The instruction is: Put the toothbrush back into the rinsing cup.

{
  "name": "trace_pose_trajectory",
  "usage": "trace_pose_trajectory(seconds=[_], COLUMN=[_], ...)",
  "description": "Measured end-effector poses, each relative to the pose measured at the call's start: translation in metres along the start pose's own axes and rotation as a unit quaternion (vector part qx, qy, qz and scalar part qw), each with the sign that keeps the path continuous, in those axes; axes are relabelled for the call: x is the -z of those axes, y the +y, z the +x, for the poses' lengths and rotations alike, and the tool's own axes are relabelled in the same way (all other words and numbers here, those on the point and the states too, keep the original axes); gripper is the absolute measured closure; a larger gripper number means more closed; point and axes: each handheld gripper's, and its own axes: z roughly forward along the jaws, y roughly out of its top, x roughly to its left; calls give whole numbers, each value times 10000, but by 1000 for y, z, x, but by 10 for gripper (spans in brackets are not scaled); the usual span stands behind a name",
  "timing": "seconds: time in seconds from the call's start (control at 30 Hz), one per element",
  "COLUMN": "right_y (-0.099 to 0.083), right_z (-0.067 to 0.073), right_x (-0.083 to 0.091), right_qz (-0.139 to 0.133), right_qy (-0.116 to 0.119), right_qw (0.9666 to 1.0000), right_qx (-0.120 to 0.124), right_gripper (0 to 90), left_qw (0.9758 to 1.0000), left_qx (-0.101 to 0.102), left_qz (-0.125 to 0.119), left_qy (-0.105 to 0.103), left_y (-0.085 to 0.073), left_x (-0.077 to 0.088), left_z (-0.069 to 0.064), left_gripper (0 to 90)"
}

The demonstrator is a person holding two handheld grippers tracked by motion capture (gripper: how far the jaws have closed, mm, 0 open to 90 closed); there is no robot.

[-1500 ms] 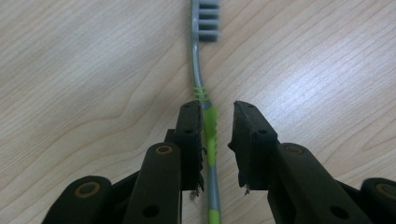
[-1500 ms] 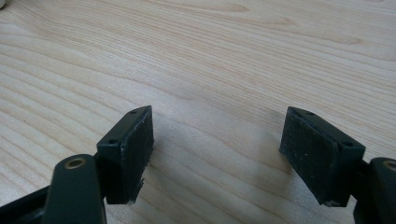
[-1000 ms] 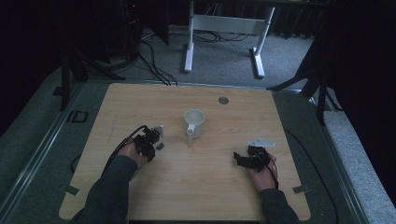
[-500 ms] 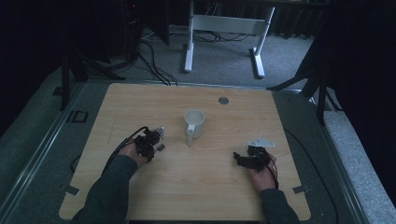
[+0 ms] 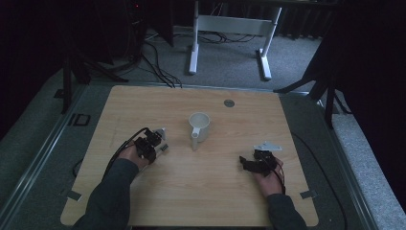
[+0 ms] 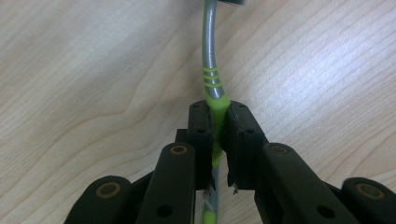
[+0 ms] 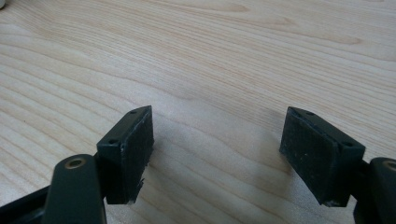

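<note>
Left tool is clamped on the green-handled spoon, right tool gapes wide over bare desk, so I'd lift slow toward the white mug.

Setting, as I logged it from my remote station: a lab or recording studio. Evidence: a pale wooden tabletop stood on grey carpet, ringed by dark curtains. Black stand legs flanked it on both sides. Loose cables ran over the floor behind. A white desk frame stood at the back. Tape marks sat at the tabletop corners. I noted dim lighting and no household furnishings.
</note>
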Motion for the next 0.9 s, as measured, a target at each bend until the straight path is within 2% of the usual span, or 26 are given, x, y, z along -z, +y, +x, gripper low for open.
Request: trace_pose_trajectory(seconds=[0.07,0.1,0.13,0.3,0.57,0.67,0.9], right_y=[0,0,0,0,0,0,0], right_z=[0,0,0,0,0,0,0], right_x=[0,0,0,0,0,0,0], right_qz=[0,0,0,1,1,1,1], right_qy=[0,0,0,-1,0,-1,2], right_qw=[10000,10000,10000,10000,10000,10000,10000], right_qx=[1,1,0,-3,-4,-3,-6], right_gripper=[252,252,253,253,253,253,253], left_qw=[9999,9999,9993,9972,9939,9915,9879], left_qx=[70,70,149,295,430,500,553], left_qz=[-150,-150,-338,-687,-1013,-1196,-1446], left_qy=[4,4,8,-55,-78,-135,-120], left_y=[-1,-1,-3,-8,-15,-17,-21], left_x=[3,3,8,14,20,24,31], left_z=[2,2,4,9,13,14,15], left_gripper=[814,814,814,813,813,813,813])
